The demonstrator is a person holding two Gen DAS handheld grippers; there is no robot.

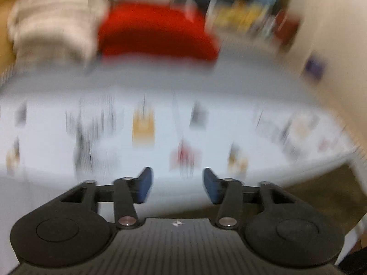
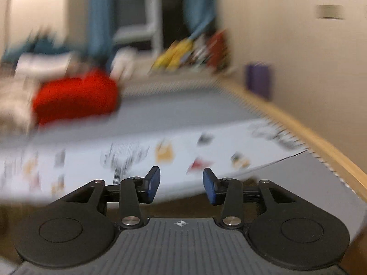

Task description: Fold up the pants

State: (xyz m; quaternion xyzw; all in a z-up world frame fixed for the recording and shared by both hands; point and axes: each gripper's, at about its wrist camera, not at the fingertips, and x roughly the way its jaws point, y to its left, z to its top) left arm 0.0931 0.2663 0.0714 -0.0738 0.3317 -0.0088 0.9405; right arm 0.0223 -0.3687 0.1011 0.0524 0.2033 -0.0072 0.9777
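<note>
Both views are smeared by motion, so detail is thin.

Left wrist view: the left tongs stand parted with nothing between the blue pads. Ahead of them spreads a pale printed sheet over what looks like a bed, grey beyond the sheet. Far ahead lies a red cloth, possibly the pants, though the blur forbids certainty; to its left sits a pale striped heap.

Right wrist view: the right tongs are likewise spread and empty. The printed sheet lies just ahead, the red cloth well ahead and to the left, and a wooden edge runs along the right.

Judging from this, no fold is begun; the step in hand seems to be the approach. The next move calls for carrying both tongs forward to the red cloth, if it is the garment, and pinching two edges or corners so it can be spread flat first.
</note>
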